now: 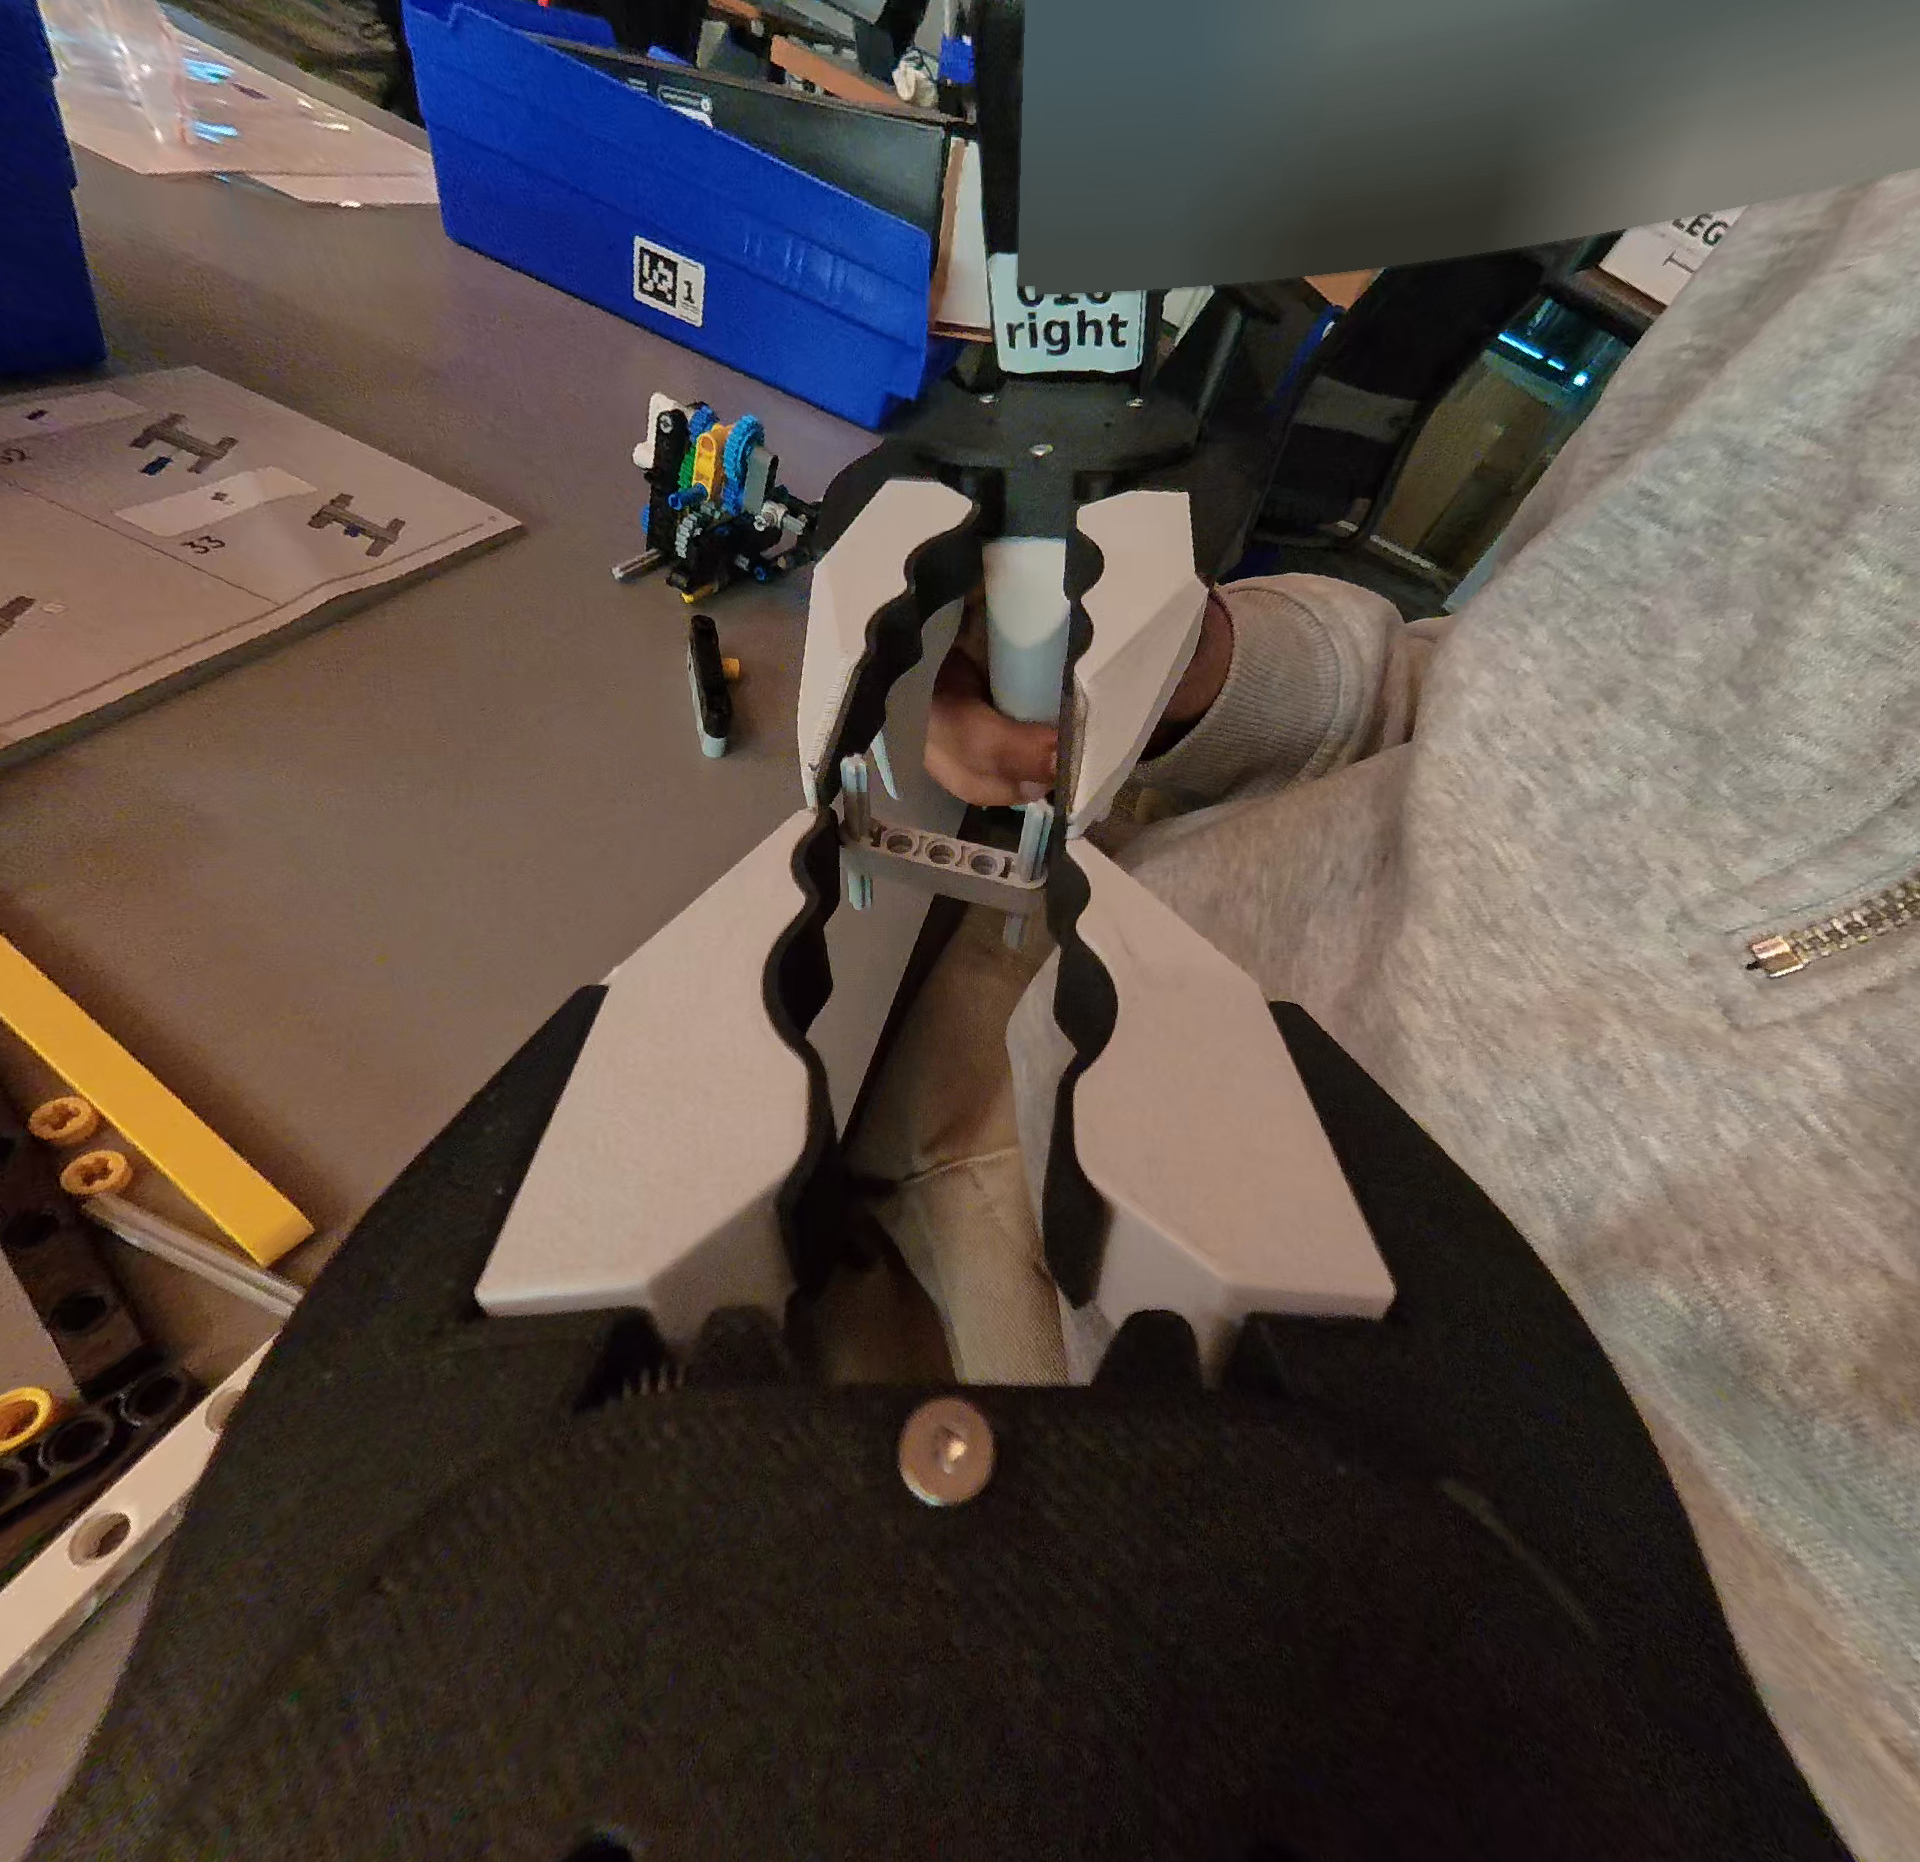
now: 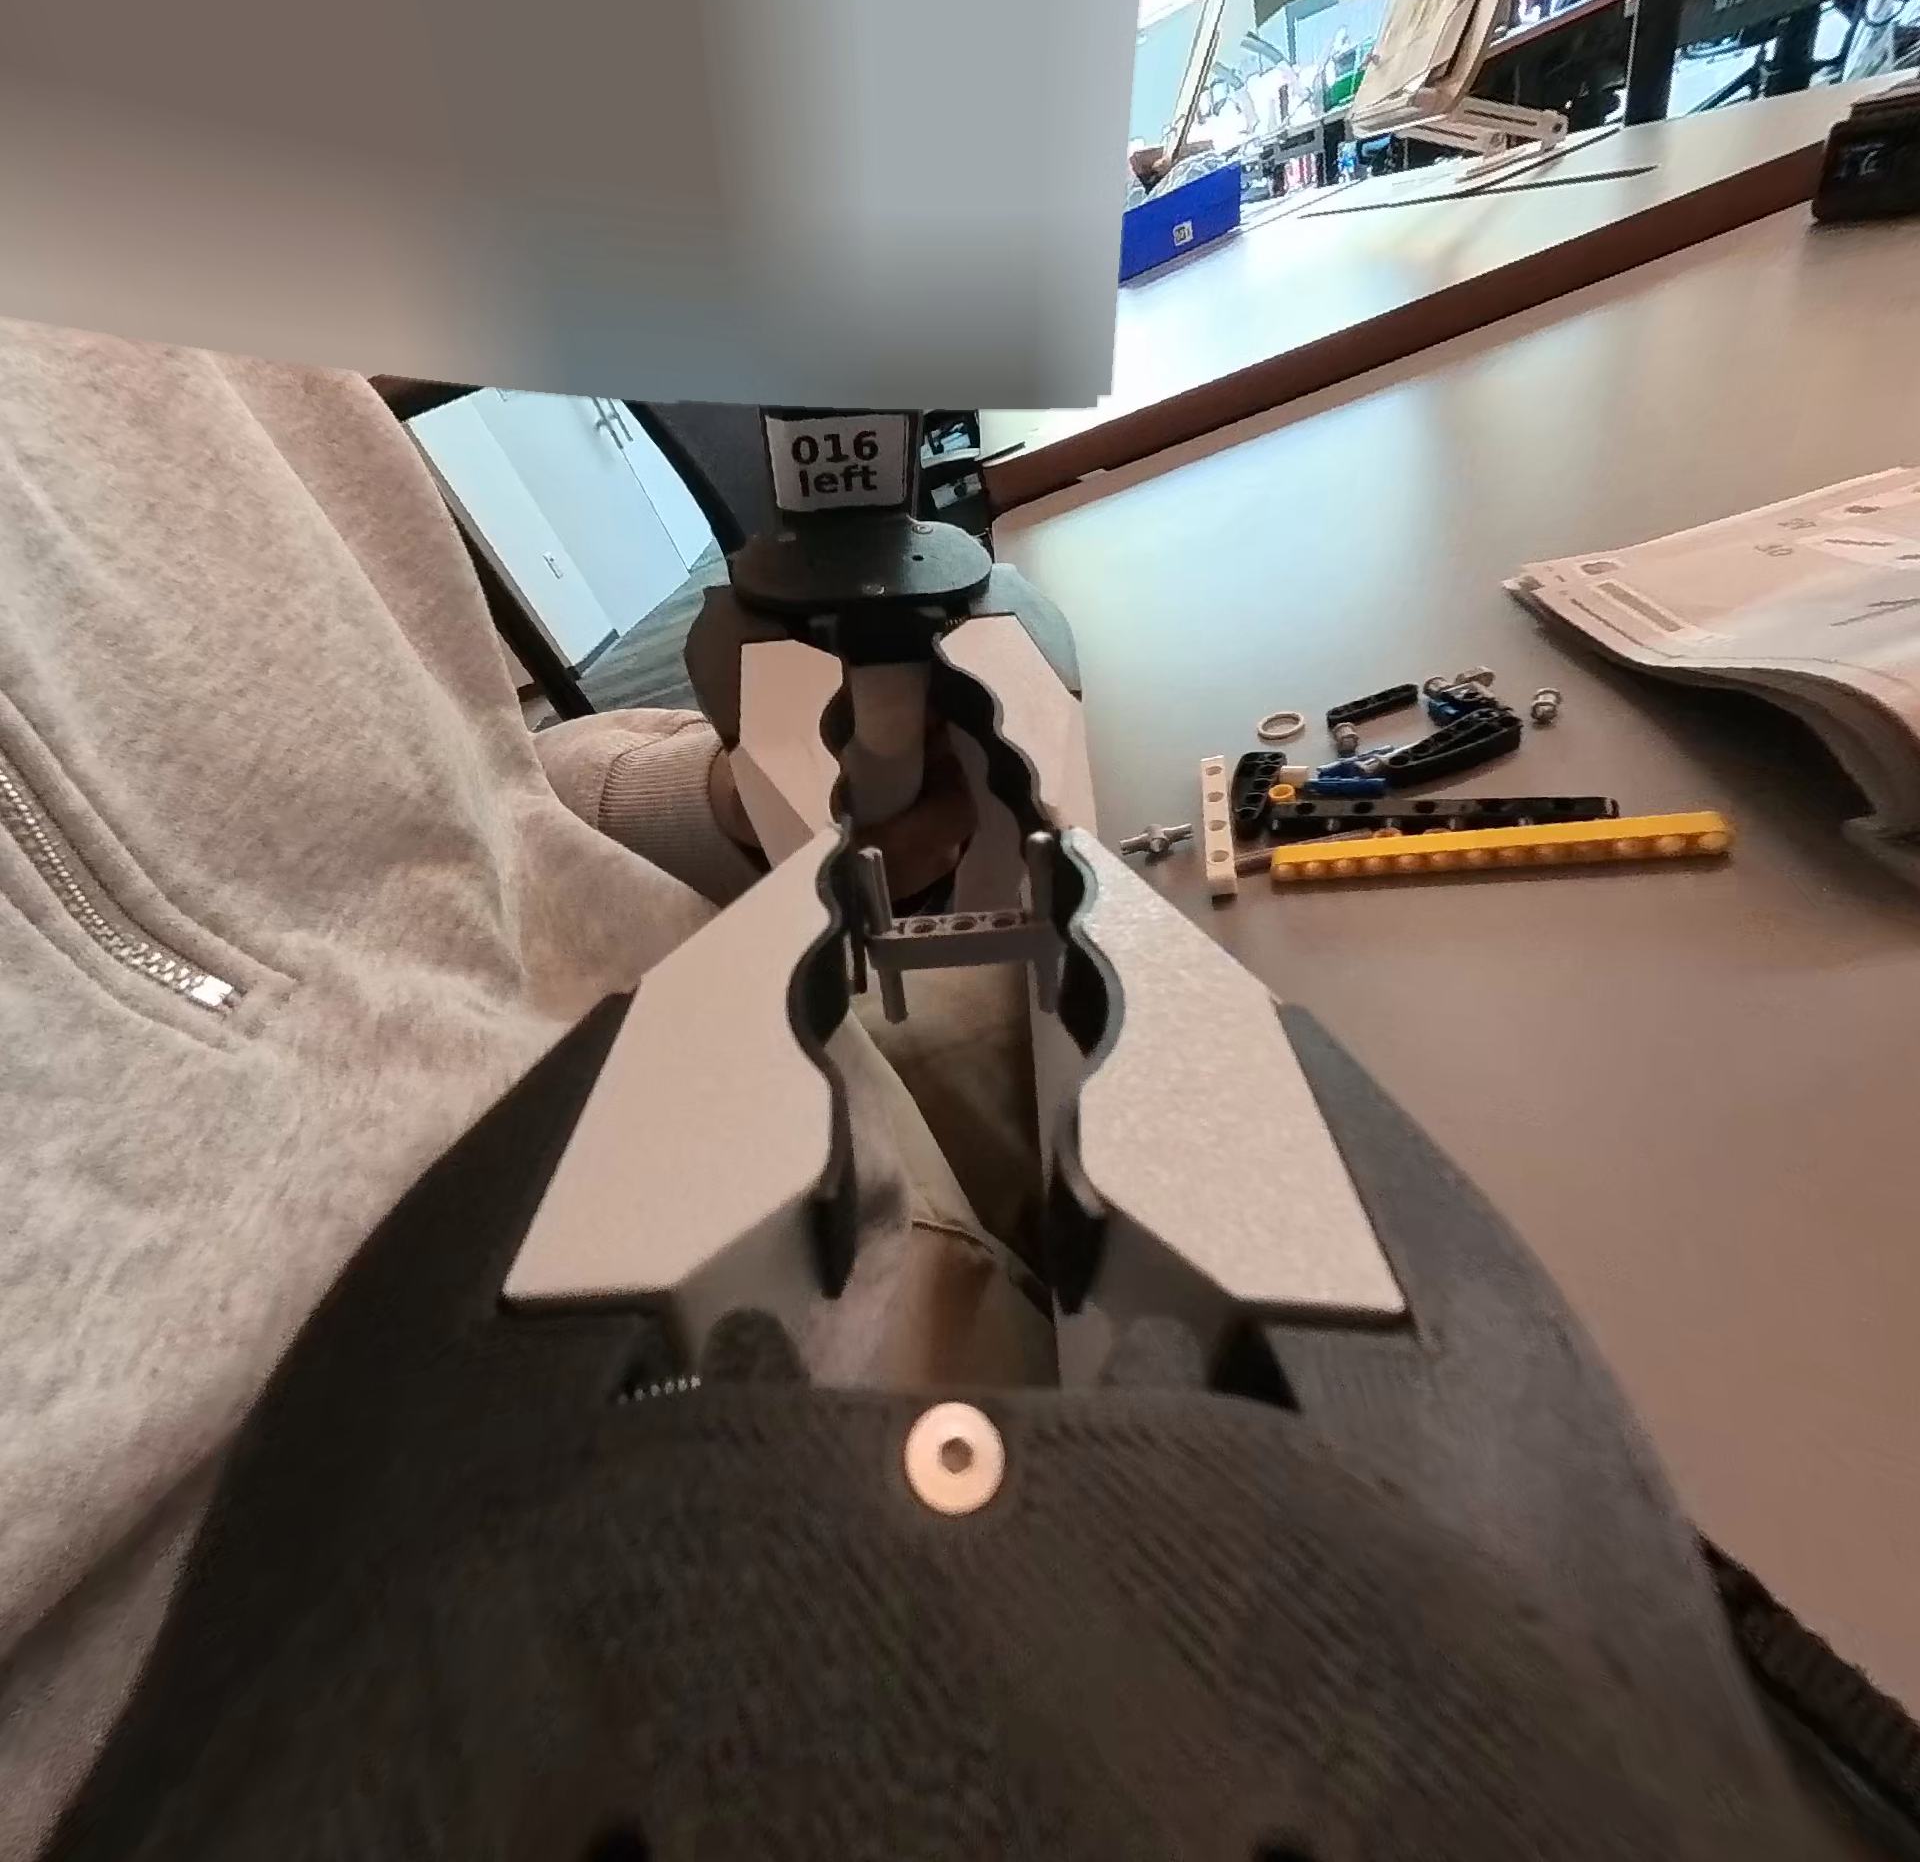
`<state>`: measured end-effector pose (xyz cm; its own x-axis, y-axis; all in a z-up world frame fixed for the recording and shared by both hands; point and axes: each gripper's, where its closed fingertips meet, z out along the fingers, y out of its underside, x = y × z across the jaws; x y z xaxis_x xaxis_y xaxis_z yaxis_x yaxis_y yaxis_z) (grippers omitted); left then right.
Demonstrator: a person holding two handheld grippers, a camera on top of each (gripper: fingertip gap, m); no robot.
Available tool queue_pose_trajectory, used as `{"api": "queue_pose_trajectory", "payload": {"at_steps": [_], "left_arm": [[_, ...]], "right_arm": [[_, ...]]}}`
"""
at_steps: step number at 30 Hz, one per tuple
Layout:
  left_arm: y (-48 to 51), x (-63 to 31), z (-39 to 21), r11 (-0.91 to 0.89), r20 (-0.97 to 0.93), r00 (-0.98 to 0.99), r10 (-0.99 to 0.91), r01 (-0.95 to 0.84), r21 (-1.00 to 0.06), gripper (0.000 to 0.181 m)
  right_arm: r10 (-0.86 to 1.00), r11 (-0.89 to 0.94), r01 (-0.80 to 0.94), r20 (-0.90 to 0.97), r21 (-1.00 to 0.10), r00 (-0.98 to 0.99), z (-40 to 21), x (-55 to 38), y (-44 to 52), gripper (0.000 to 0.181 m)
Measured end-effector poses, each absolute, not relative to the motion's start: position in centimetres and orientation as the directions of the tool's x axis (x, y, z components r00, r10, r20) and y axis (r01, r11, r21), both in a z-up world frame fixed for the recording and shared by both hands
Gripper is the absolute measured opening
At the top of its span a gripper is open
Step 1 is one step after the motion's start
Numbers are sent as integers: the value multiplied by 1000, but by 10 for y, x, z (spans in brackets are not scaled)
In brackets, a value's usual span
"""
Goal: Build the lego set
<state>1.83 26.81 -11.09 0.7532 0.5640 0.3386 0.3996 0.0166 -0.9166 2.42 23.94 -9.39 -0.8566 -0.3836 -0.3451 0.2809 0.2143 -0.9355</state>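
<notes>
A grey lego frame [image 1: 945,858] with a row of holes and two light grey axles through its ends hangs in the air between my two grippers, which face each other tip to tip above the person's lap. My left gripper [image 1: 945,838] is shut on the frame from the near side. My right gripper [image 2: 958,848] is shut on the same frame [image 2: 961,929] from the opposite side. The right gripper also shows in the left wrist view [image 1: 951,799]. A partly built colourful assembly [image 1: 717,493] stands on the table.
A blue bin [image 1: 675,202], an open instruction booklet [image 1: 208,534] and a black beam with a yellow pin [image 1: 710,685] lie on the grey table. Loose beams, including a long yellow one [image 2: 1496,841], lie beside the booklet [image 2: 1745,617]. The person's grey hoodie [image 1: 1558,773] is close by. Left tips and right tips are each some 20 cm from the partly built colourful assembly [image 1: 717,493].
</notes>
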Motion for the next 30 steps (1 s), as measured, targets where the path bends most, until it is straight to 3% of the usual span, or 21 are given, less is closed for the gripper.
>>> {"api": "queue_pose_trajectory", "payload": {"at_steps": [5, 10, 16, 30], "left_arm": [[268, 18, -108, 40, 351, 755, 553, 397, -917, 37], [274, 21, -103, 92, 405, 769, 494, 417, -904, 54], [276, 24, -96, 123, 417, 785, 457, 408, -904, 41], [268, 26, -88, 171, 448, 787, 424, 417, -893, 41]], "right_arm": [[-384, 197, 272, -329, -942, -863, -91, 24, 240, 36], [-412, 148, 342, -372, -928, -832, -79, 24, 240, 36], [-462, 117, 403, -409, -908, -787, -70, 29, 242, 35], [-469, 124, 412, -419, -903, -777, -70, 27, 244, 35]]}}
